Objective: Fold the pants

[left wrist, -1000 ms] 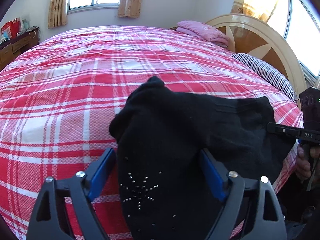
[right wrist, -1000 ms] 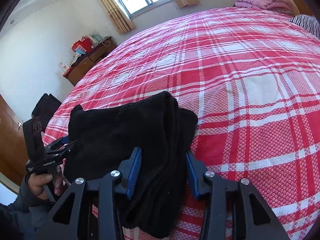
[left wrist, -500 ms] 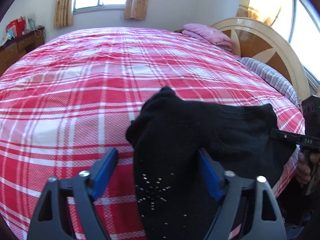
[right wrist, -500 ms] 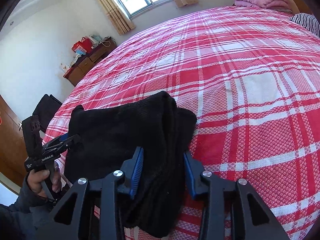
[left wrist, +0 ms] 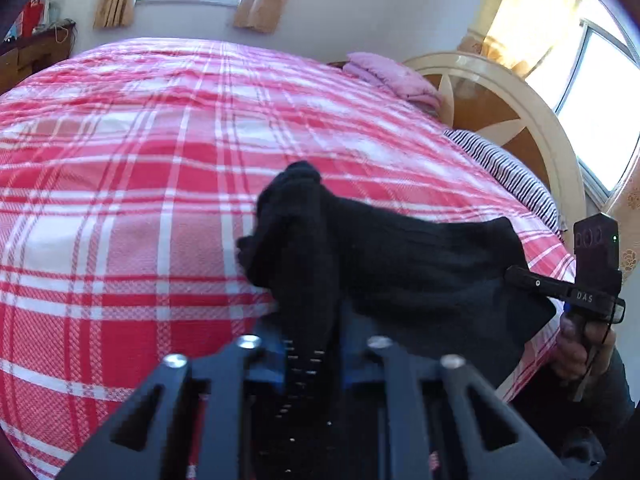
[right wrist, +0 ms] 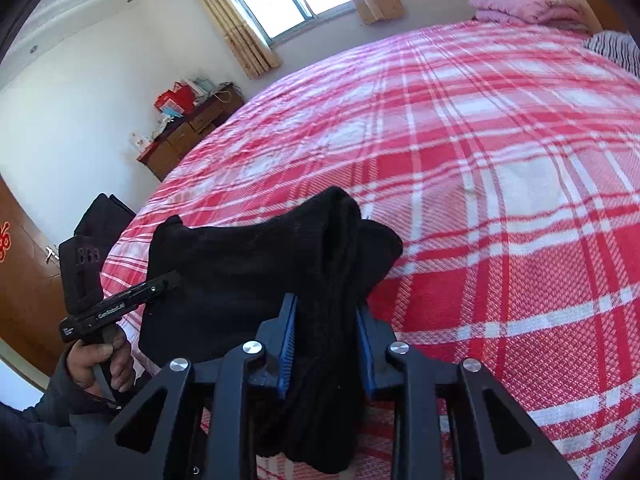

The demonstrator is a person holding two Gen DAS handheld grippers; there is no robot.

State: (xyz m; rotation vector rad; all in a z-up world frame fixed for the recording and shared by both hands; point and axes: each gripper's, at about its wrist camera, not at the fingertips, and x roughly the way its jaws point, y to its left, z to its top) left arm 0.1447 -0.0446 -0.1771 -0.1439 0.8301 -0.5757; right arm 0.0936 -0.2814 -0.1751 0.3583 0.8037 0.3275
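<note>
In my left wrist view I read white letters "DAS" on the side of the right gripper [left wrist: 520, 276]. In my right wrist view the left gripper [right wrist: 160, 286] carries a small white label, too blurred to read. A red sign [right wrist: 5, 240] on the door is unreadable.
</note>
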